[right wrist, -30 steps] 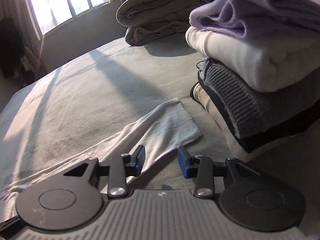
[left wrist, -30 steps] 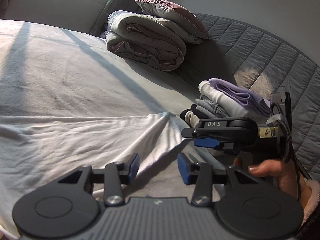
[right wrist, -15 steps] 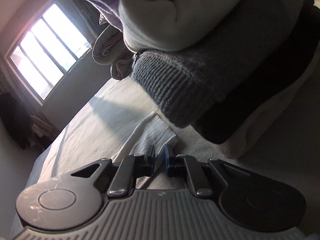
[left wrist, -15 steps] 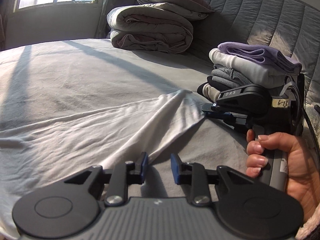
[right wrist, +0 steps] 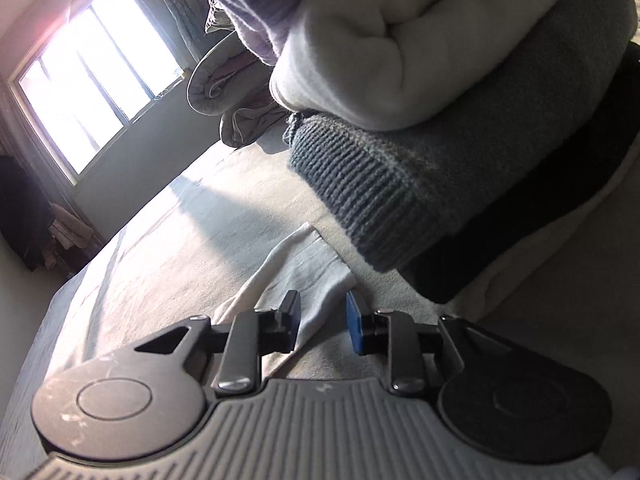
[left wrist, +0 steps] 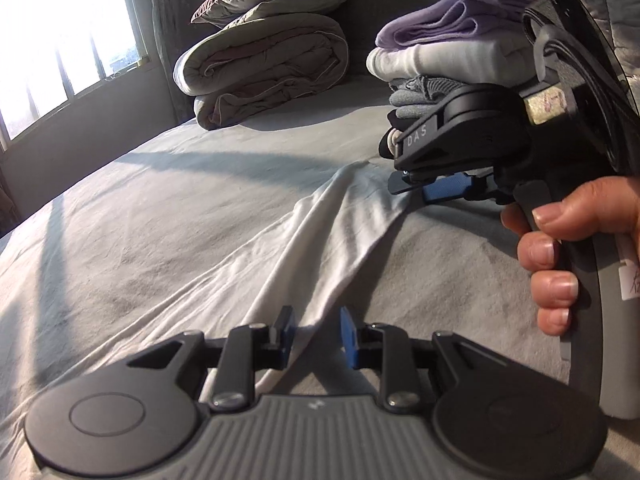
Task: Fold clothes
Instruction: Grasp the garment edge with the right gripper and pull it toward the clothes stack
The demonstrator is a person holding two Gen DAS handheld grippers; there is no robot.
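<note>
Both grippers hover jaws apart, gripping nothing: the left gripper (left wrist: 316,335) over a white garment (left wrist: 304,232) spread on the grey bed (left wrist: 168,208), the right gripper (right wrist: 323,322) over its corner, held tilted by a hand (left wrist: 576,248) beside a stack of folded clothes (right wrist: 440,120).

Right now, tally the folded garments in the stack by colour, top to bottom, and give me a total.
Lavender: 1
White: 1
Grey knit: 1
Black: 1
Cream, at the bottom: 1
Total: 5 folded garments in the stack, as far as the layers can be told apart.
</note>
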